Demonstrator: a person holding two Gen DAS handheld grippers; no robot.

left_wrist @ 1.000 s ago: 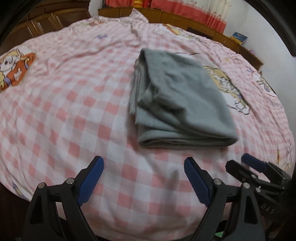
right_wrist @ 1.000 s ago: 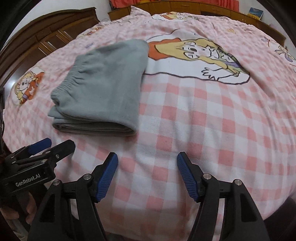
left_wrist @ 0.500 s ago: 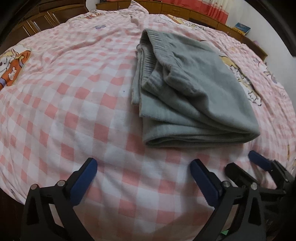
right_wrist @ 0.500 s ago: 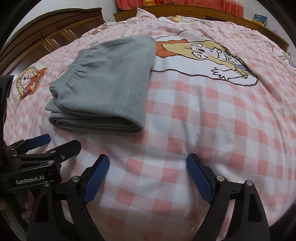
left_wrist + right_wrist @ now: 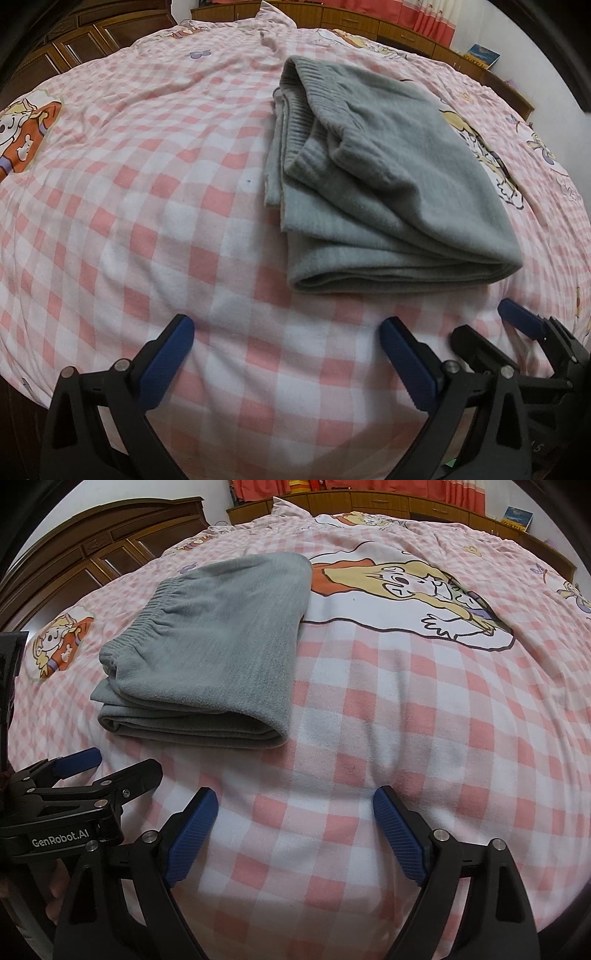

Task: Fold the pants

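From my left tool (image 5: 286,349), spread wide and empty, the folded grey pants (image 5: 384,192) lie ahead-right on the checked bed (image 5: 129,206), bare sheet to their left. From my right tool (image 5: 295,819), also wide and empty, the pants (image 5: 218,657) lie ahead-left, open sheet rightward.

Both wrist views overlook bed (image 5: 184,221)

A: Left hand-held gripper (image 5: 286,349): black frame, ribbed blue pads (image 5: 168,360), silver screws.
B: Right hand-held gripper (image 5: 295,819) same. White "GenRobot.AI" lettering on the left one's body; a fingertip below it, possibly, too dark.
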